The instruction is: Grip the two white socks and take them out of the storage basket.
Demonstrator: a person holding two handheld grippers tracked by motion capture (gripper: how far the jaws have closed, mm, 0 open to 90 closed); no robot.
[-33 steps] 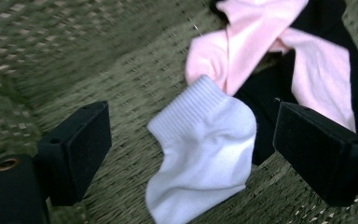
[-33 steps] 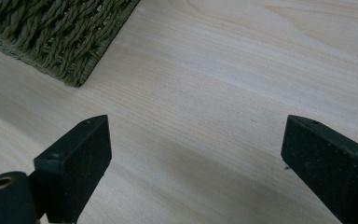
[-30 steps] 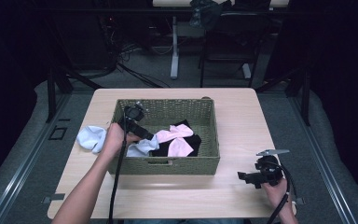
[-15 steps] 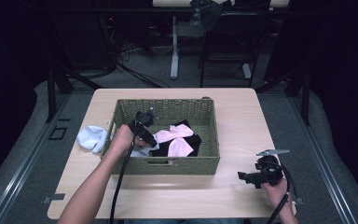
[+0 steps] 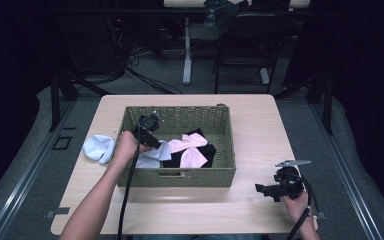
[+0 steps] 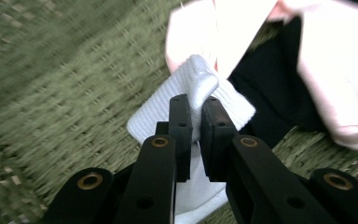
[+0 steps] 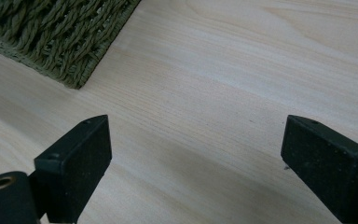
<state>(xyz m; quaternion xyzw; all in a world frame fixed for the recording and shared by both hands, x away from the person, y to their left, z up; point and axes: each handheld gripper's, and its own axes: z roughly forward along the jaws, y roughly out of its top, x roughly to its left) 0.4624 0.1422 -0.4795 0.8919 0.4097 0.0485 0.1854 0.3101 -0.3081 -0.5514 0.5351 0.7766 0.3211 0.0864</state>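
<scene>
On the pale wood table (image 5: 250, 125), inside the coarse woven green basket (image 5: 180, 176), the left gripper (image 6: 196, 116) has just clamped onto a ribbed white sock's (image 6: 186, 100) bunched cuff, while the right gripper (image 7: 196, 154) hangs wide open over bare wood.

Right tongs (image 7: 196, 158) wide apart over bare wooden table (image 7: 242, 79); green woven basket corner (image 7: 60, 32) top left

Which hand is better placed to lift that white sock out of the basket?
Left. The left gripper is already shut on the white sock inside the basket; the right gripper rests open over the bare table.
</scene>
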